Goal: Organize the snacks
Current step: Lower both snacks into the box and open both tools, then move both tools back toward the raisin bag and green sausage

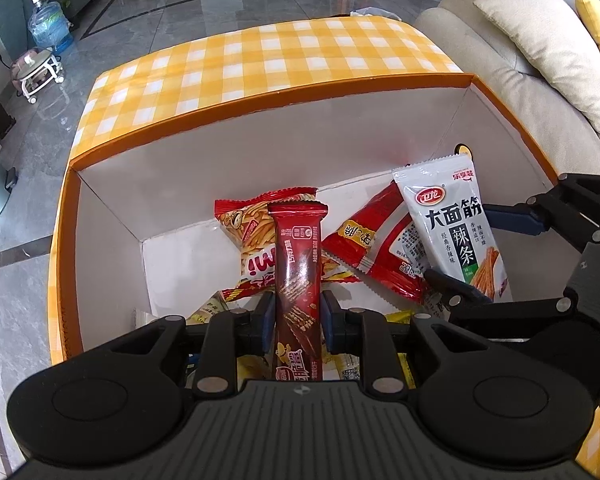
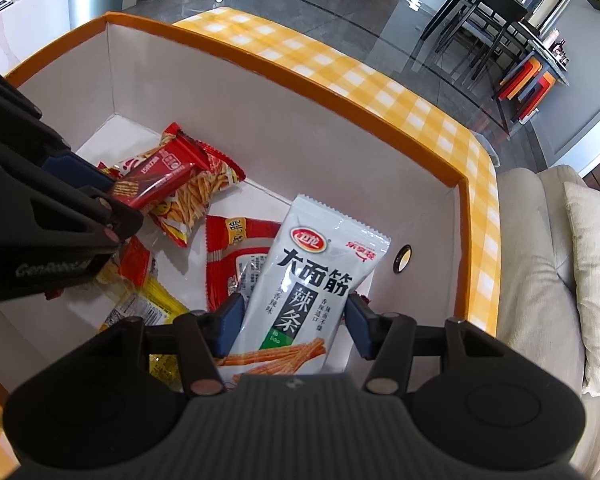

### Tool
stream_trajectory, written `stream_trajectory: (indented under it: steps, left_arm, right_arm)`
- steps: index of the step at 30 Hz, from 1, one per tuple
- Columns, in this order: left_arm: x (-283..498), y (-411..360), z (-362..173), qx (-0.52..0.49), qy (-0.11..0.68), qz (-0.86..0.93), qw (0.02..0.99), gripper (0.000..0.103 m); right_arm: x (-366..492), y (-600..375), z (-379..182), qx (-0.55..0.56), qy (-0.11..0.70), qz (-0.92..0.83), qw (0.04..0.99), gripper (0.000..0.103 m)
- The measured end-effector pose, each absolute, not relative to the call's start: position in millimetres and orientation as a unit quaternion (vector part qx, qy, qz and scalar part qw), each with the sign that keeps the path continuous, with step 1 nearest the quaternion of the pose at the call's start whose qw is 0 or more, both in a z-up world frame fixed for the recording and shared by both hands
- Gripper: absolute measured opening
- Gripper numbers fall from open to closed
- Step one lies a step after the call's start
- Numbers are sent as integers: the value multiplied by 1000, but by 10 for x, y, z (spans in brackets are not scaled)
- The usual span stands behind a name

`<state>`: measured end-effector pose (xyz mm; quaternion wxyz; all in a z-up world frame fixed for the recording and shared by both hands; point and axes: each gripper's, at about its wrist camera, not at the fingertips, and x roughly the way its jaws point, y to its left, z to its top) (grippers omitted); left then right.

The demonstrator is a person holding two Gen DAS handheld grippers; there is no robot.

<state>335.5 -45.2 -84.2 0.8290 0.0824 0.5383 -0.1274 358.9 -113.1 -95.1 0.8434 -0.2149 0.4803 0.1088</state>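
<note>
Gripping a dark red wafer bar (image 1: 298, 280) between its blue pads (image 1: 265, 322), the left hand-held gripper (image 1: 296, 320) hung over the open orange-rimmed box (image 1: 260, 98), with the bar pointing forward and its far end above the packets on the box floor. The right hand-held gripper (image 2: 292, 324) was clenched on a white spicy-strip pouch (image 2: 308, 280), its two pads pressed against the pouch's long edges and the pouch's top edge tilted toward the far wall of the box. Both snacks were held inside the box's walls, side by side, the pouch to the right of the bar.

On the white floor of the box lay a red bag of fries-shaped snacks (image 2: 198, 196), directly under the wafer bar's far end, and a second red packet (image 2: 230, 256) lay beside it, partly covered by the white pouch. Yellow wrappers (image 2: 156, 300) lay nearer, below the grippers. A small round hole (image 2: 403, 258) showed in the right-hand wall of the box.

The box sat on a bench covered with a yellow-and-white checked cloth (image 1: 260, 52). A beige sofa (image 1: 500, 80) with a cushion (image 1: 540, 40) stood just beside the bench, and grey glossy tiles (image 1: 180, 8) made up the floor beyond.
</note>
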Motion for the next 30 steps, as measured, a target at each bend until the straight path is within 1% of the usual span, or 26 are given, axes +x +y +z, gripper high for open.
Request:
stream_trajectory:
  steps: [5, 6, 7, 9, 13, 15, 17, 30]
  left_arm:
    - [3334, -454, -819, 87, 533, -128, 832, 27]
    - [3328, -455, -808, 88, 531, -129, 833, 32]
    - [3322, -451, -793, 89, 528, -128, 835, 34]
    - [3301, -442, -756, 87, 523, -129, 838, 41]
    - [3243, -411, -650, 82, 511, -129, 846, 45]
    - [3196, -391, -583, 78, 502, -129, 852, 51]
    - [3129, -376, -513, 76, 490, -127, 859, 54]
    - [2599, -295, -179, 65, 436, -112, 891, 57]
  right_arm:
    - [3597, -1138, -942, -214, 483, 106, 842, 54]
    - [3600, -1143, -938, -213, 484, 105, 842, 56]
    - [3598, -1144, -931, -213, 483, 103, 843, 59]
    - [3602, -1145, -904, -215, 476, 99, 847, 62]
    - [3580, -1163, -801, -211, 467, 97, 853, 66]
    - [3553, -1173, -745, -212, 458, 95, 858, 69]
    - [3503, -1188, -691, -210, 451, 93, 863, 69]
    - [2997, -1274, -337, -174, 406, 80, 894, 69]
